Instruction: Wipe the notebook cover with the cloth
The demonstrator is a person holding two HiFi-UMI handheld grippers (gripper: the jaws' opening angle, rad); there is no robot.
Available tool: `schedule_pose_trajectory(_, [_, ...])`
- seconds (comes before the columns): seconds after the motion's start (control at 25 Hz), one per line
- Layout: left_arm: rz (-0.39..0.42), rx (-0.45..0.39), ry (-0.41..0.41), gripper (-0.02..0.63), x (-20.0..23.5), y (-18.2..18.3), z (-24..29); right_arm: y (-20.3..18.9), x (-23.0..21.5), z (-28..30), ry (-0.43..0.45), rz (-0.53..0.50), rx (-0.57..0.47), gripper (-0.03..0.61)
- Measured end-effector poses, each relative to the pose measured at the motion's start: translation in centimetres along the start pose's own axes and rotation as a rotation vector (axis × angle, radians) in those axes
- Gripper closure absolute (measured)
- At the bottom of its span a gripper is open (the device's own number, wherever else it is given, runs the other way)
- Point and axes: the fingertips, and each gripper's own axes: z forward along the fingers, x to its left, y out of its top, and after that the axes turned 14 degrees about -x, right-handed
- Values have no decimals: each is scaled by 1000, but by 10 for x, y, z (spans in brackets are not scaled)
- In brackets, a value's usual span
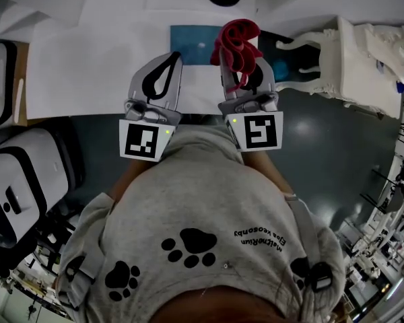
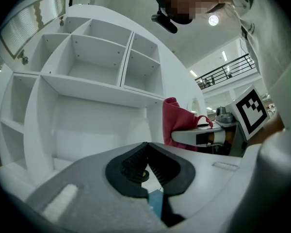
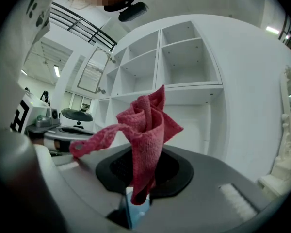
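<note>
Two tongs are held at the near edge of the white table (image 1: 87,66). The left gripper (image 2: 146,149) has its jaws together on nothing. The right gripper (image 3: 144,176) is clamped on a bunched red terry cloth (image 3: 146,125), most of which flops free beyond the jaws. The flat blue rectangular notebook (image 1: 192,44) lies on the table just ahead. The cloth looks soft, light and limp. The notebook looks thin, stiff and likely to slide, so pinning one edge seems wise.

We wear a grey shirt (image 1: 209,200) with black paw prints (image 1: 192,246); our left gripper (image 1: 176,59) and right gripper (image 1: 246,73) are grey, each with a black-and-white marker cube (image 1: 147,140).
</note>
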Motion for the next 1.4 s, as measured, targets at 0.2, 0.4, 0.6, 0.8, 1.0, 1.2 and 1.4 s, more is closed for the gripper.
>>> schedule_pose_trajectory(0.2, [-46,29,-5,620,11,-12,1,-9,-1,10,-11,-7,34,518])
schedule_pose_trajectory(0.4, [-45,57,-5,618,16,-27,3,-25,-7,19,26,-6,75,518])
schedule_pose_trajectory(0.6, [-26,95,-20,618,13,-48,9,-45,-15,32,91,19,108,518])
schedule_pose_trajectory(0.8, [-22,129,-17,618,13,-70,8,-68,-10,42,178,35,144,518])
schedule_pose_trajectory(1.0, [-6,164,-21,618,14,-94,4,-99,-5,45,250,69,207,518])
schedule_pose_trajectory(1.2, [4,213,0,618,18,-121,2,-130,-6,51,305,80,255,518])
schedule_pose_trajectory(1.4, [39,271,-3,618,20,-143,-4,-157,2,54,369,62,305,518])
